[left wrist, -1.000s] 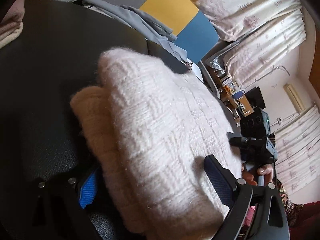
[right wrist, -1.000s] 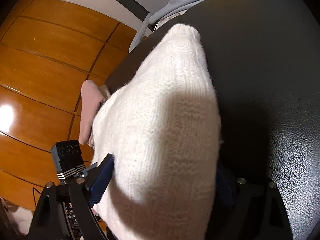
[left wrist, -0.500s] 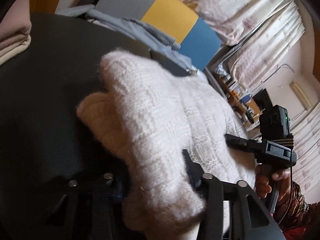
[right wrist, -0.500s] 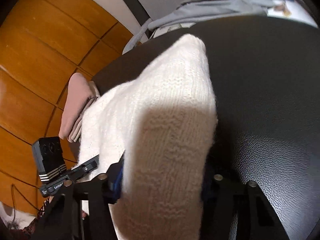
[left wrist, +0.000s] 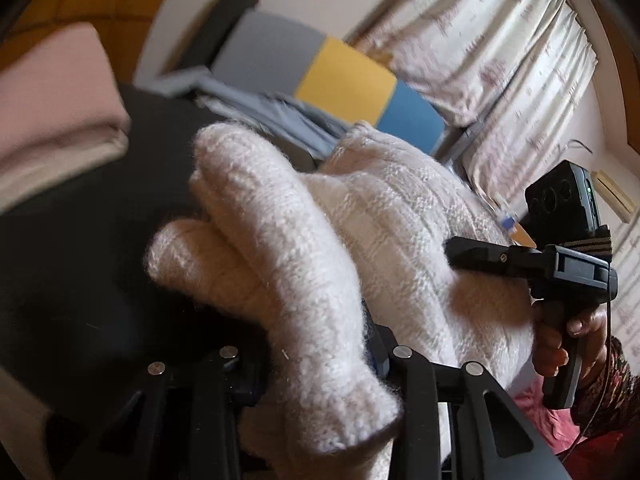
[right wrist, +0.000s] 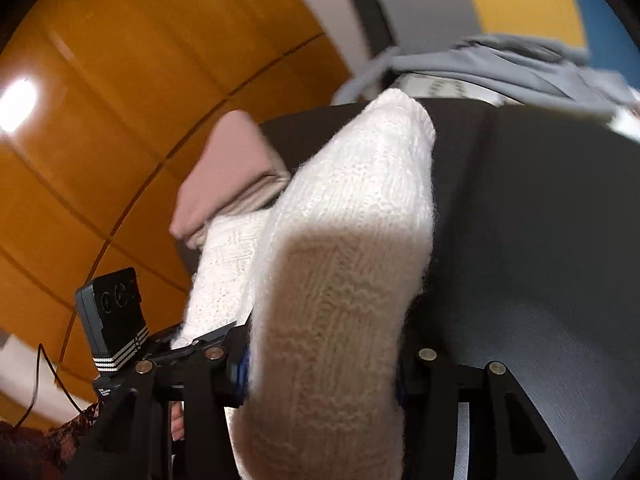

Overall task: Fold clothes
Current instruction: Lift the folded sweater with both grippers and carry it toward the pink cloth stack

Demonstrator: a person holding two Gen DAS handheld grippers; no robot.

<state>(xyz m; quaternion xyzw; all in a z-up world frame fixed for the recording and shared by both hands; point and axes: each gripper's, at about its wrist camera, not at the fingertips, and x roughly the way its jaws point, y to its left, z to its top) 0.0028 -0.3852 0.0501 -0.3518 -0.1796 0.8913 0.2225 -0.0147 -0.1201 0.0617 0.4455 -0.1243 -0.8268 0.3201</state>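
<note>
Seemingly without legible labels, both left claw (left wrist: 316,354) and right claw (right wrist: 320,364) pinch the white sweater (left wrist: 360,216).

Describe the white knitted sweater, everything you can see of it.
The white sweater is a thick, fuzzy cream knit with a woven-looking block pattern on its body and plainer ribbing at the bunched ends. It is folded into a bulky bundle lying across the black surface. The left hand-held gripper is shut on one end, the right hand-held gripper on the other. A folded pink garment lies just beyond it.
</note>
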